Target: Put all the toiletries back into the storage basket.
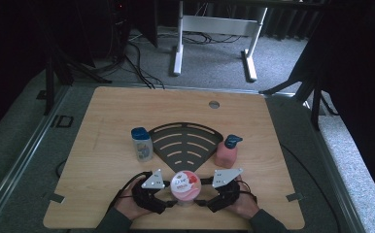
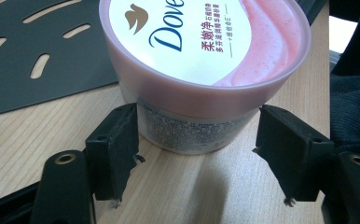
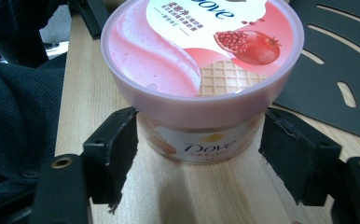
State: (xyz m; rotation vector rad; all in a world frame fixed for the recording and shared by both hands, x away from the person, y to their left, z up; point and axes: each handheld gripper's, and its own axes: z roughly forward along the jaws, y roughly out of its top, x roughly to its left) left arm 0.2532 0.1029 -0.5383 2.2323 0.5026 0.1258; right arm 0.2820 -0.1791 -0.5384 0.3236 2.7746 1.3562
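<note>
High view looked down over the light wooden table [image 1: 108, 126]; 2 gripper views closely faced the pink-lidded Dove tub [image 2: 201, 60] from opposite sides.

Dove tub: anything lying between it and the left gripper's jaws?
No. In the left gripper view the Dove tub stands just past the open left gripper, with bare table between.

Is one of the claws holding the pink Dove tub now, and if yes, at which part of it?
Nothing is held. The Dove tub stands on the table between the left claw and right claw, both open beside its lower body.
</note>
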